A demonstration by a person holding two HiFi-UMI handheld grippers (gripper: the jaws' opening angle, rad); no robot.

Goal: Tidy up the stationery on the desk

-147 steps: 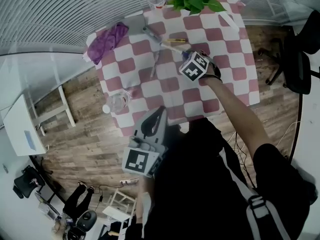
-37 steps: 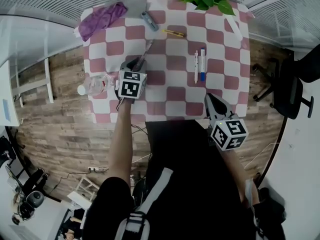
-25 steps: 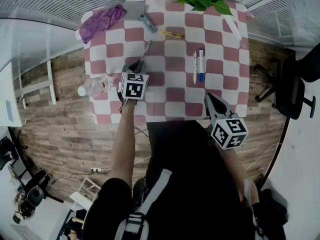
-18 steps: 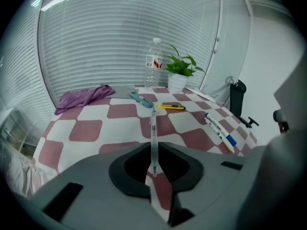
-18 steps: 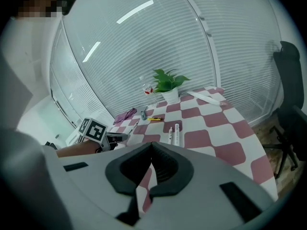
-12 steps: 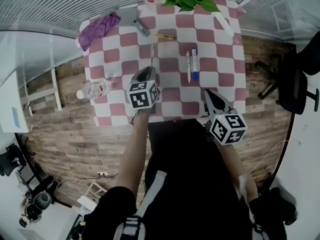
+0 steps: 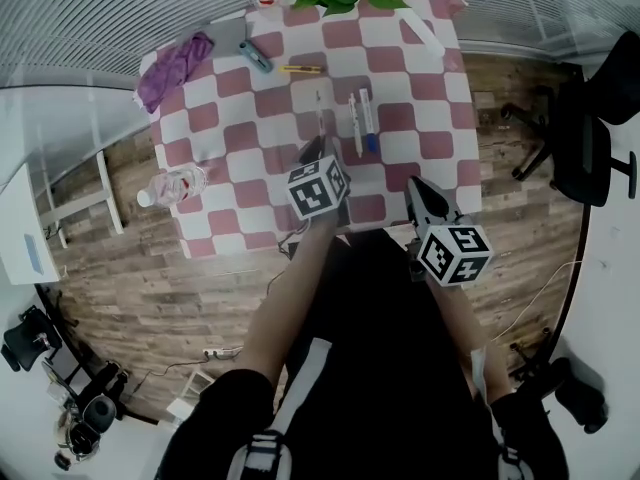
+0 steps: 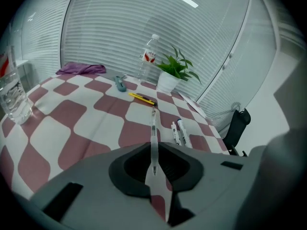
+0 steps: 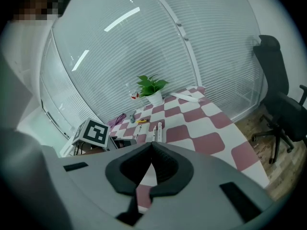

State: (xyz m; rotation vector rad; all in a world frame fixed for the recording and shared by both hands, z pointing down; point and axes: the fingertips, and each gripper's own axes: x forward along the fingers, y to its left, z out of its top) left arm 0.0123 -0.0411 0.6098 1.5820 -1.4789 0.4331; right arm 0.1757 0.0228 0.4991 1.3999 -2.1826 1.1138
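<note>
Left gripper view: the left tool [image 8: 153, 172] is clamped on the rear end of a clear pen [image 8: 153, 135] that points straight ahead, and the two laid pens [image 8: 179, 133] rest on the table [image 8: 72, 123] just ahead-right, roughly parallel.

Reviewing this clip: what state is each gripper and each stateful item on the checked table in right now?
Left gripper: shut on the slim clear pen.
Right gripper: shut, empty.
Slim clear pen: gripped, sticking out forward.
Slim white pen: lying flat beside the blue-tipped white marker.
Yellow utility knife: lying flat; blade too small to tell.
Tall clear water bottle: upright, capped.
</note>
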